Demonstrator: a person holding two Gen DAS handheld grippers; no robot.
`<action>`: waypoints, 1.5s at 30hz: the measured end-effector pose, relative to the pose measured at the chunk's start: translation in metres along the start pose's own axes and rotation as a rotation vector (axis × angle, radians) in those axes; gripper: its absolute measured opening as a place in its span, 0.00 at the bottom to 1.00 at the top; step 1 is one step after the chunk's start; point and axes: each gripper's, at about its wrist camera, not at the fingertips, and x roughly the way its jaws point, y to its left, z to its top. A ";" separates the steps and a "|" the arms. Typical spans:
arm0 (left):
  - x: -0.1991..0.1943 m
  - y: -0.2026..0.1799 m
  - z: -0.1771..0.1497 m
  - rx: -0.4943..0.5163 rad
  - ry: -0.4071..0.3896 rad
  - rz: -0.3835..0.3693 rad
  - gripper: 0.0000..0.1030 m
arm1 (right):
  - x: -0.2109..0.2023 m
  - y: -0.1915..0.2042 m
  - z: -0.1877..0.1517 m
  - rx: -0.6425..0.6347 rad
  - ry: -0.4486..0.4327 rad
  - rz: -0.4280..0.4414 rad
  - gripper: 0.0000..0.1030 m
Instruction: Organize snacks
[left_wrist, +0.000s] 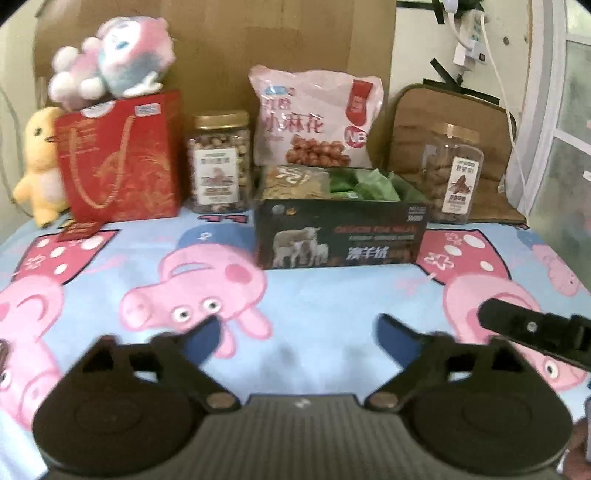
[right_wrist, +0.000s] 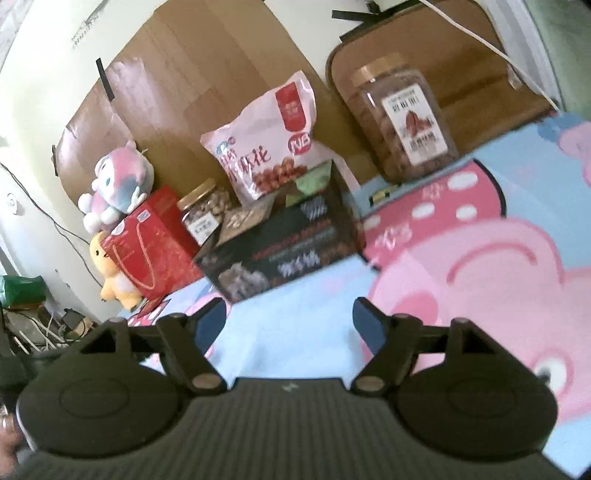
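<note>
While both of my grippers hover low over the cartoon-pig bedsheet (left_wrist: 314, 295), neither holds anything: the left gripper (left_wrist: 299, 332) has its blue-tipped fingers spread wide apart over bare sheet, and the right gripper (right_wrist: 290, 323) likewise has its fingers parted with nothing between them. From the left wrist view I see the tip of the right gripper's black body entering at the right edge, close beside my left one. Ahead of me, toward the back of the sheet, sits the dark open box (left_wrist: 341, 236) printed with sheep, with a clear bag of pale snacks and green packets inside it. Just behind it, leaning on the cardboard backdrop (left_wrist: 221, 55), stands the pink snack bag (left_wrist: 314, 118). To its left stands the gold-lidded nut jar (left_wrist: 219, 164), just beside the red gift bag (left_wrist: 122, 158), which carries a pink-and-grey plush toy (left_wrist: 114, 59) on top and has a yellow plush duck (left_wrist: 38, 162) at its far side. Right of the box stands a second clear jar (left_wrist: 452, 173) in front of a brown cushion (left_wrist: 443, 122).
</note>
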 end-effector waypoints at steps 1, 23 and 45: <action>-0.006 0.000 -0.005 0.003 -0.013 0.013 1.00 | -0.005 0.004 -0.005 -0.004 -0.006 -0.006 0.79; -0.064 0.006 -0.047 -0.061 -0.031 0.028 1.00 | -0.074 0.053 -0.056 -0.060 -0.153 -0.061 0.93; -0.014 -0.005 -0.044 -0.011 0.004 0.111 1.00 | -0.039 0.030 -0.061 -0.091 -0.155 -0.116 0.93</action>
